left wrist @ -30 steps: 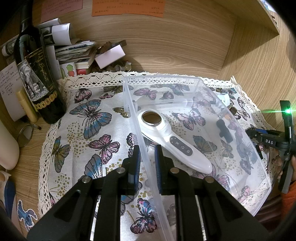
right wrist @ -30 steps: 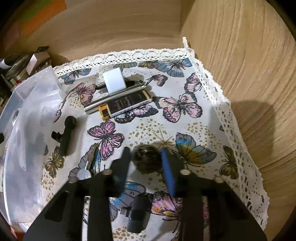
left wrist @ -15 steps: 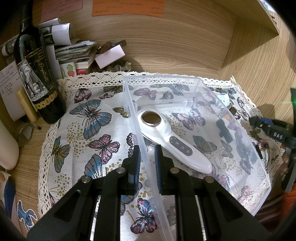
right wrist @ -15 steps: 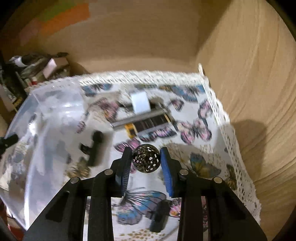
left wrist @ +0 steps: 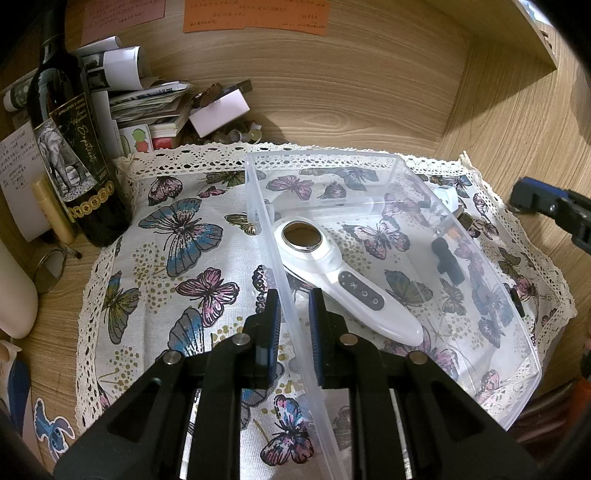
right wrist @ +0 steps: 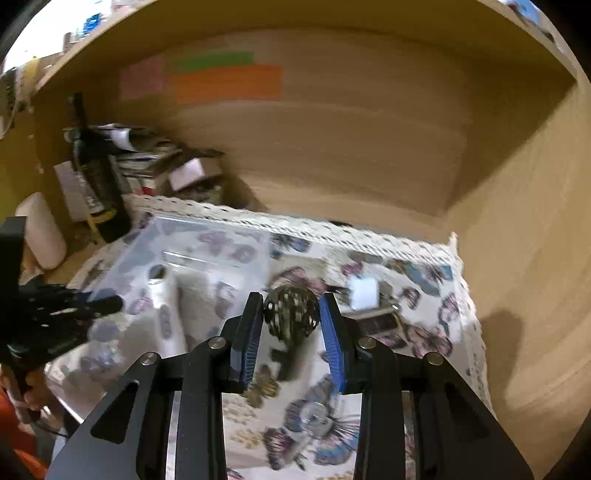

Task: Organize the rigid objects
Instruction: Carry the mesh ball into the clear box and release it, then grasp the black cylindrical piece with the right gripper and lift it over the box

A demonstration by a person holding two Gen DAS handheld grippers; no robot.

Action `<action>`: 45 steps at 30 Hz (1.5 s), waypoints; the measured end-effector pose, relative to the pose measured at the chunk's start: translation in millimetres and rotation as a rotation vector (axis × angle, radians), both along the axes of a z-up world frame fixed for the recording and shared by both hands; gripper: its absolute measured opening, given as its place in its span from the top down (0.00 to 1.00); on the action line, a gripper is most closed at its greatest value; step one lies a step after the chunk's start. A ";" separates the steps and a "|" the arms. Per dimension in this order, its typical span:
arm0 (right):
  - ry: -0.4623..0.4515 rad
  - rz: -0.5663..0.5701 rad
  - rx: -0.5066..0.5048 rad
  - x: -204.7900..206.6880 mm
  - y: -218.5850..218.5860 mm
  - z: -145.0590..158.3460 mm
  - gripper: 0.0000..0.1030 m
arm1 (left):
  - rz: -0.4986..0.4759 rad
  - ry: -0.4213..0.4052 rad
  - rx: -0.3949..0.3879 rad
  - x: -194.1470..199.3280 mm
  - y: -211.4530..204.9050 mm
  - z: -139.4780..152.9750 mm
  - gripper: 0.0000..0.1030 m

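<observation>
Left tongs (left wrist: 293, 325) clamped on near wall of clear bin (left wrist: 388, 168), one pad inside, one outside; white handheld device (left wrist: 343, 280) lies in bin just beyond the inner pad. Right tongs (right wrist: 291, 319) closing on perforated metal ball (right wrist: 291, 314), held betw. pads, lifted clear of butterfly cloth (right wrist: 424, 332); bin sits ahead-left of them.

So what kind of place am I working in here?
Probably a home desk or shelf nook: wood-panelled walls with sticky notes, a butterfly cloth, a wine bottle and stacked papers.
</observation>
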State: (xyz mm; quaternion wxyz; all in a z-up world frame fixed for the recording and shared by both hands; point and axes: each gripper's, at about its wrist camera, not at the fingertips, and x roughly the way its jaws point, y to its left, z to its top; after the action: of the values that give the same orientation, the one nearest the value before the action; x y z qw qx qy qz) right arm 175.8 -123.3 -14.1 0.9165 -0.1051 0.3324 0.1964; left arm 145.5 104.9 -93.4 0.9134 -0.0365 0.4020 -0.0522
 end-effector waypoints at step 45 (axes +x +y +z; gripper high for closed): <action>0.317 -0.037 -0.040 45.8 -6.2 -104.3 0.60 | 0.007 0.000 0.005 0.2 0.8 -0.5 0.86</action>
State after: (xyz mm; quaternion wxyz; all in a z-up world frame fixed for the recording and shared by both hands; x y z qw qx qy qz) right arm 221.6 -129.4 -118.3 0.8536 -0.0849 0.4788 0.1867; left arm 145.8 105.7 -93.9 0.9136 -0.0354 0.4022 -0.0481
